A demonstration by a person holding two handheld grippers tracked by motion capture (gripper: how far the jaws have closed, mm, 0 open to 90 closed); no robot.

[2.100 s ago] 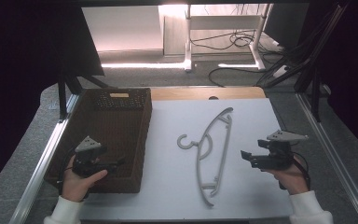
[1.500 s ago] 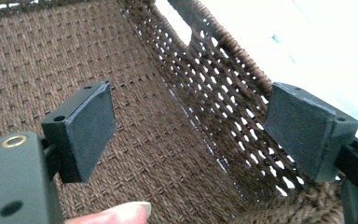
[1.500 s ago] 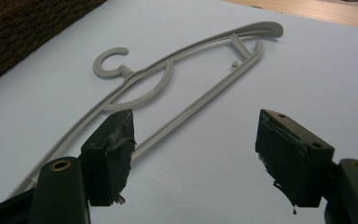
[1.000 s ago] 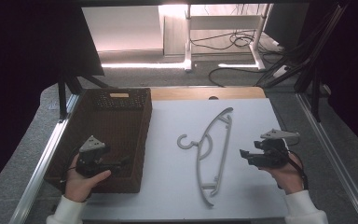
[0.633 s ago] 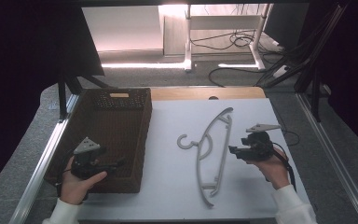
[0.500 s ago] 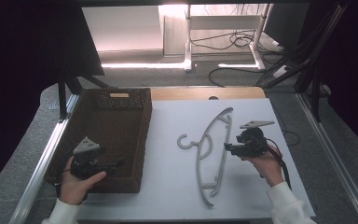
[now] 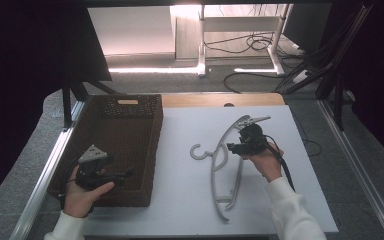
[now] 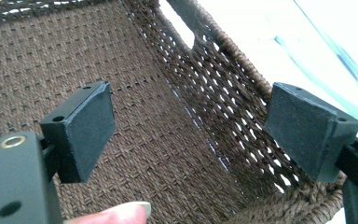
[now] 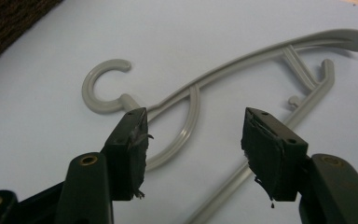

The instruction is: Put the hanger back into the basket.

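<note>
Left gripper (image 7: 125, 174) parked over the near end of the brown wicker basket (image 7: 152, 145), fingers (image 8: 81, 130) spread wide, nothing between them.

Grey plastic hanger (image 7: 223, 165) lies flat on the white worktop (image 7: 180, 200), right of the basket, hook toward it, long axis running near to far.

Right gripper (image 7: 234, 146) is over the hanger's middle. Its fingers (image 9: 129, 140) have just been closing but are about half open, straddling the inner curved brace below the neck; pads not touching plastic.

Step looks like the approach to grasp. Next: drop a little, close on the bar near the neck, lift level so the ends don't drag.

Room: bare worktop all around the hanger, open path leftward. Watch the basket's right wall, so lift over the rim. The hanger looks about as long as the basket, so align it lengthwise.
</note>
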